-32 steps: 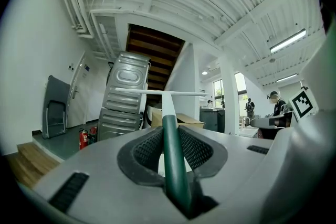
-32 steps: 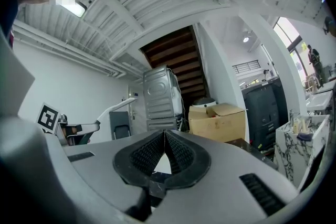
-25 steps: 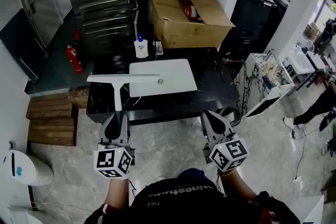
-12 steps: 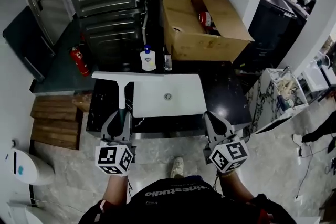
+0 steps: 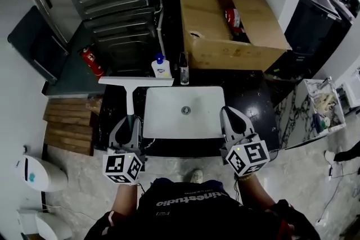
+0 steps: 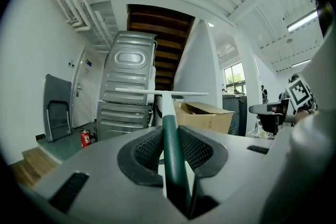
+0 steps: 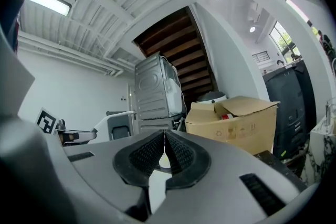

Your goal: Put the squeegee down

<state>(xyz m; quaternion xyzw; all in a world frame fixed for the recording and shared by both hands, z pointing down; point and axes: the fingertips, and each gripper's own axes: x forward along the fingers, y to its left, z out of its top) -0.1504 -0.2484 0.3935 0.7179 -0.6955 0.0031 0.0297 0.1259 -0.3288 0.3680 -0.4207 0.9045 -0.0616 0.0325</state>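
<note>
Looking down in the head view, the left gripper (image 5: 130,121) is clenched on the handle end of the squeegee (image 5: 130,95), which reaches toward the top of the frame over the dark counter (image 5: 247,104), left of centre. Its white blade lies crosswise just left of the sink (image 5: 163,115). The blade's right tip sits just below a bottle (image 5: 162,67), so a push further up the frame would likely knock the bottle over. Its left tip is near the counter's left end, and I judge that letting go there could tip the tool off toward the wooden steps (image 5: 70,121). Whether the blade touches the counter I cannot tell, so an early release might drop it. The left gripper view shows the green handle wedged between the ribbed pads (image 6: 144,149) and only near its end. A grip that far back leaves a long lever, and the blade could sag or twist on contact. The right gripper view shows that tool's jaws closed together with nothing between them. In the head view the right gripper (image 5: 235,120) hangs at the sink's lower right, too far to steady anything.
</note>
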